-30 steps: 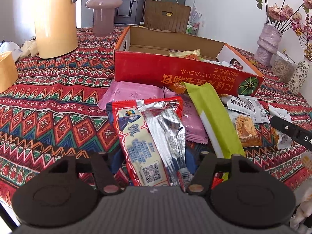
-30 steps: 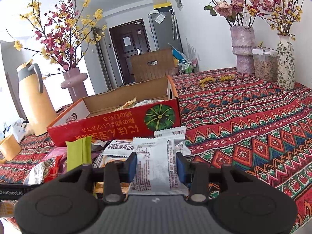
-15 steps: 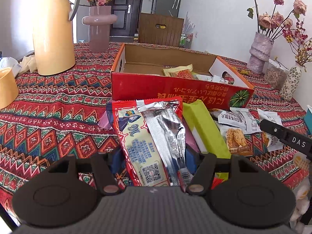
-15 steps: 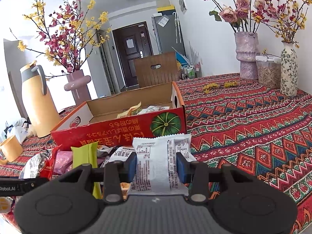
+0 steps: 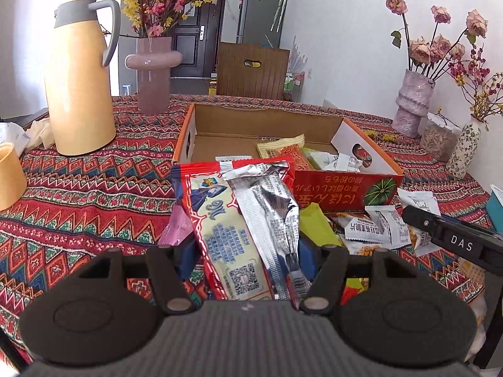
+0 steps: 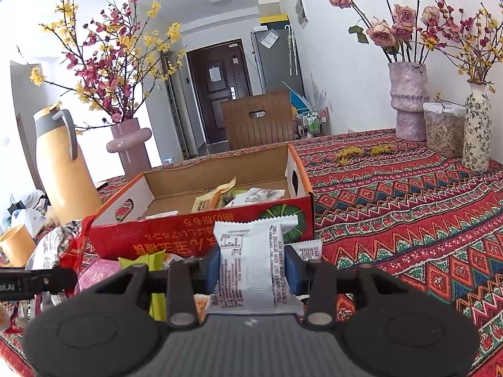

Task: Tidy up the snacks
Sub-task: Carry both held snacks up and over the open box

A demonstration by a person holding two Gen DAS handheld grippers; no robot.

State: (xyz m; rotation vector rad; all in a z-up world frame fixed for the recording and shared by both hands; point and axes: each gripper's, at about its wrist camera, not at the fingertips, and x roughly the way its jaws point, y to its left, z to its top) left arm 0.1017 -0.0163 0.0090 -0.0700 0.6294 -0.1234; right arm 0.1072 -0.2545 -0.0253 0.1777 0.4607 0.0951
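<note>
My left gripper (image 5: 243,257) is shut on a red and silver snack packet (image 5: 245,226) and holds it up in front of the open red cardboard box (image 5: 333,188). My right gripper (image 6: 251,270) is shut on a white snack packet (image 6: 251,267) lifted before the same box (image 6: 195,238), near its right end. The box holds a few packets (image 6: 239,196). More loose packets lie on the tablecloth in front of the box: a green one (image 5: 316,223), a pink one (image 5: 176,224) and white ones (image 5: 380,226).
A yellow thermos (image 5: 78,75) and a pink vase (image 5: 154,72) stand at the back left, with a yellow cup (image 5: 9,176) at the left edge. Flower vases (image 6: 407,100) and a clear jar (image 6: 443,128) stand at the back right. A wooden chair (image 6: 257,122) is behind the table.
Both grippers have risen with their packets and moved closer to the box; its inside now shows more fully in both views.
</note>
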